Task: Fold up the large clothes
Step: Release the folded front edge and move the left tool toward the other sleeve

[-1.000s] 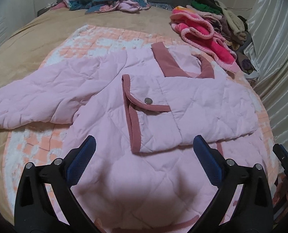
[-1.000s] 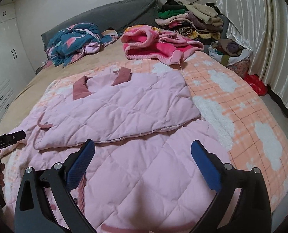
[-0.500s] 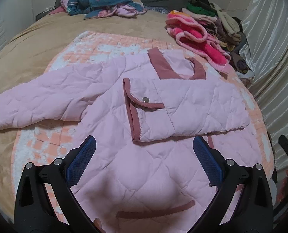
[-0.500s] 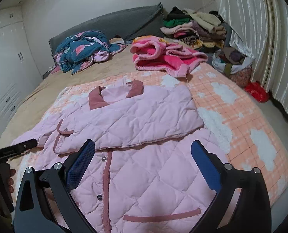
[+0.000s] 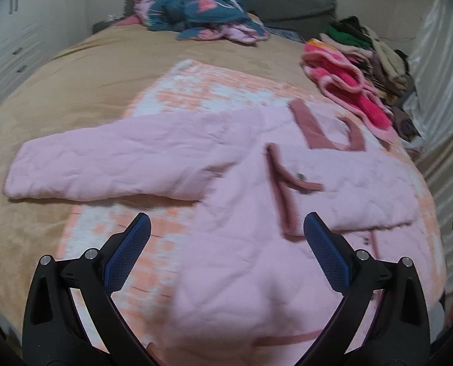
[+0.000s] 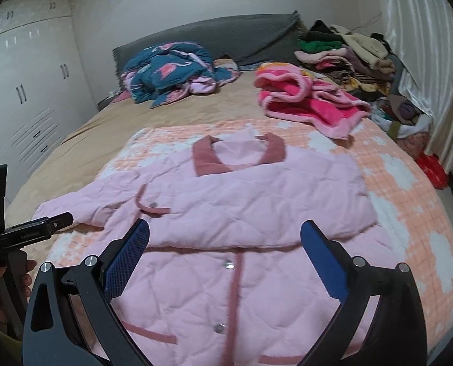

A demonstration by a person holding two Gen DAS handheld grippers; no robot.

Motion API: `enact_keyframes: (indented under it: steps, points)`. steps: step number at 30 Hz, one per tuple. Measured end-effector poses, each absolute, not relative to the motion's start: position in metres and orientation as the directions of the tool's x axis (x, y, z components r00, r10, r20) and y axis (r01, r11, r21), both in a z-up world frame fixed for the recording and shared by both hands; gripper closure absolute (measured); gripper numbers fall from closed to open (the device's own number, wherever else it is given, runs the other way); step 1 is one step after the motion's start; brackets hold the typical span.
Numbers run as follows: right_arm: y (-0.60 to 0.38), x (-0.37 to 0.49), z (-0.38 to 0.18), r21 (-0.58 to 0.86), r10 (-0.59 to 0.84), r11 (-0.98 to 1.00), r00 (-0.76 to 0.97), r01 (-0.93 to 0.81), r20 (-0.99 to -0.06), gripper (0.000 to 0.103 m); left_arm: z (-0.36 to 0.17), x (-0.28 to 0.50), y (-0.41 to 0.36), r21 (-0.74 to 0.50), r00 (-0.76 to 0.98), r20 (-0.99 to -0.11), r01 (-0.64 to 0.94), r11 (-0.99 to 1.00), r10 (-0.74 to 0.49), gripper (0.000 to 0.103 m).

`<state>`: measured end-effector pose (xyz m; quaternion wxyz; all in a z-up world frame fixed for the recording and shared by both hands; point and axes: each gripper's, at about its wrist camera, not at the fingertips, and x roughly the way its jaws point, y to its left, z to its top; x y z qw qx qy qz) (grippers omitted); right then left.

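A pink quilted jacket (image 6: 244, 201) with dusty-rose trim lies front up on the bed. Its right sleeve is folded across the chest (image 5: 342, 180). Its left sleeve (image 5: 110, 161) lies spread out to the left. My left gripper (image 5: 226, 253) is open and empty, held above the jacket's lower left part. My right gripper (image 6: 224, 256) is open and empty above the jacket's hem and button strip. The left gripper also shows at the left edge of the right wrist view (image 6: 22, 231).
The jacket lies on an orange-and-white checked blanket (image 6: 409, 189) over a tan bedspread (image 5: 73, 91). A blue patterned garment (image 6: 171, 70), a bright pink fleece (image 6: 308, 97) and a stack of folded clothes (image 6: 345, 58) lie at the far side. A curtain (image 6: 424, 45) hangs at the right.
Both grippers have pulled back and risen, so more of the jacket shows. The left gripper has swung left toward the spread sleeve. The jacket has not moved.
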<state>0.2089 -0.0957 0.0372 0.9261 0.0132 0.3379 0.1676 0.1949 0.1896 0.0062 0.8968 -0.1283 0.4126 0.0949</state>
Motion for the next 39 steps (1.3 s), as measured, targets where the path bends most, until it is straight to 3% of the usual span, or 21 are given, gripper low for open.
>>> enact_keyframes:
  steps: [6,20,39]
  points:
    - [-0.053,0.217,0.032,0.140,0.350,0.929,0.687,-0.343,-0.637,0.004,0.003,0.184,0.224,-0.118,0.650,-0.747,-0.340,0.933,0.143,0.009]
    - [0.012,0.218,0.032,0.113,0.382,0.907,0.679,-0.406,-0.627,0.004,-0.023,0.168,0.288,-0.159,0.625,-0.760,-0.444,0.882,0.178,0.009]
    - [0.127,0.224,0.024,0.072,0.451,0.833,0.597,-0.549,-0.664,0.004,-0.028,0.150,0.365,-0.123,0.577,-0.753,-0.597,0.792,0.318,0.009]
